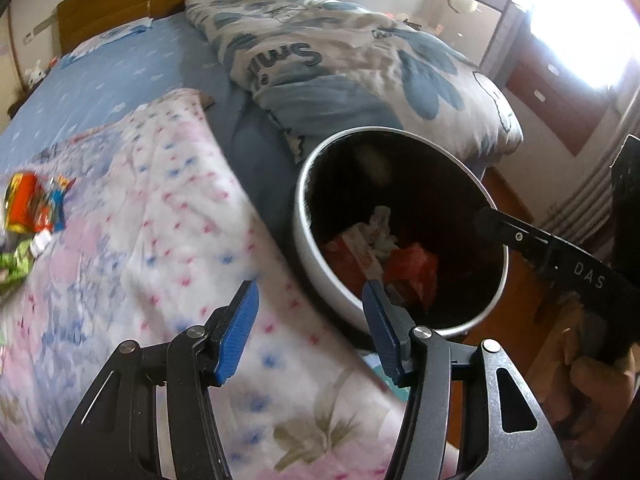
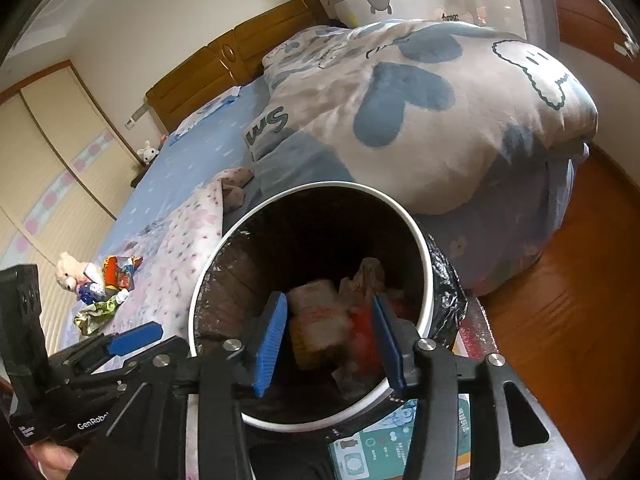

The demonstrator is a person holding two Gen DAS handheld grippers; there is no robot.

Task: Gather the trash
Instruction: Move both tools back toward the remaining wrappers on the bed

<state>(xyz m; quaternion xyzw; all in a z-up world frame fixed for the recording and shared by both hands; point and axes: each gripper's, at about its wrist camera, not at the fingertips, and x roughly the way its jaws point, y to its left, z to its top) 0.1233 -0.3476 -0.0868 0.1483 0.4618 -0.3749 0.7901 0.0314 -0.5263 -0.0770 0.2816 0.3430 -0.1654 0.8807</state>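
A bedroom clean-up, caught between a drop and the next pick. At nine o'clock in the left wrist view, a heap of bright orange, blue and green crumpled snack wrappers (image 1: 34,210) lies on the pink-and-blue flowered quilt (image 1: 160,184) that covers the near part of the bed, well apart from the bin. At six o'clock the left gripper (image 1: 310,330) hangs over the quilt's edge, its blue-padded fingers (image 1: 236,332) spread apart with nothing between them.

Toward three o'clock stands the round white-rimmed waste bin with a black plastic liner (image 1: 301,216), beside the bed, red and white packaging already lying in its bottom. In the right wrist view the right gripper (image 2: 328,340) is poised straight over the bin's mouth at six o'clock, fingers parted and empty; a pale, blurred wrapper (image 2: 316,320) shows below them inside the bin, apparently just let go. The same wrapper heap sits at nine o'clock there, next to a small plush toy (image 2: 68,272).

Judged from this, the disposal step is finishing. The next move calls for a reach back across the quilt to the wrapper heap, with fingers wide enough to pinch the crinkled foil without catching the bedding or the toy.
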